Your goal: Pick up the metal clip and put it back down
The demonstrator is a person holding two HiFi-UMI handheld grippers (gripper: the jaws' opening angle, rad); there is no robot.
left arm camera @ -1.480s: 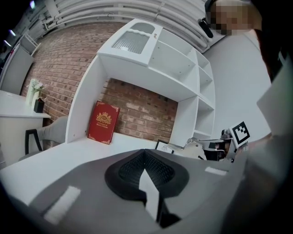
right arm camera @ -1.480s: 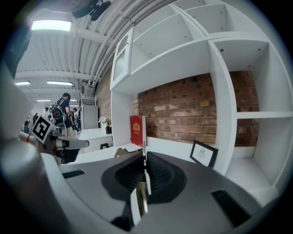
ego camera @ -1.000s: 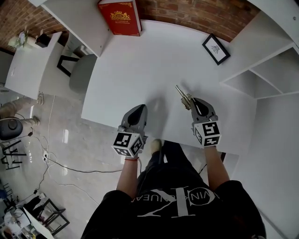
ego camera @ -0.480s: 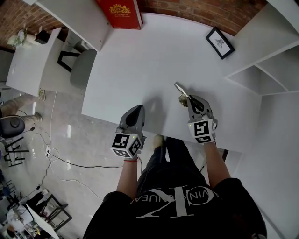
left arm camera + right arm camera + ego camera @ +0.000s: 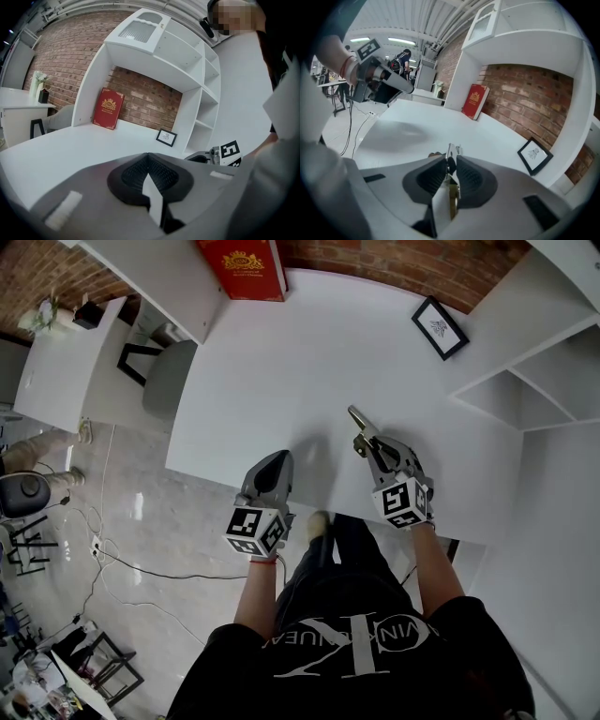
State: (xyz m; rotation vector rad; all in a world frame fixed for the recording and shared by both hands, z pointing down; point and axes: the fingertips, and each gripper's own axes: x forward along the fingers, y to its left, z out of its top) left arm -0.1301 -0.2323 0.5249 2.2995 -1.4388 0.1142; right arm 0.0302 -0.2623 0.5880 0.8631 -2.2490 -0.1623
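Two grippers over a white table (image 5: 281, 371), one in each of the person's hands, both near the table's front edge.

Right gripper (image 5: 372, 447): jaws nearly together, clamped on the metal clip (image 5: 359, 423). Right gripper view confirms it: the dark ribbed pads (image 5: 469, 177) squeeze the clip's body from both sides, and its silvery tip pokes out ahead of them. From the head view the clip points up and to the left, away from the person. It sits low over the tabletop. Whether its tip touches the surface I cannot tell. The marker cube (image 5: 405, 502) shows at the back of this gripper, toward the person's wrist.

Left gripper (image 5: 277, 461): well apart from the right one, to its left, tip just over the table's front edge. In the left gripper view its pads meet at the tip, with nothing between them. It touches no object.

Table otherwise: a red book (image 5: 242, 268) stands at the far edge, leaning against the brick wall (image 5: 375, 254). A small black picture frame (image 5: 438, 326) stands at the far right corner. White shelves (image 5: 553, 381) run along the right side. Both book and frame are well apart from the clip.
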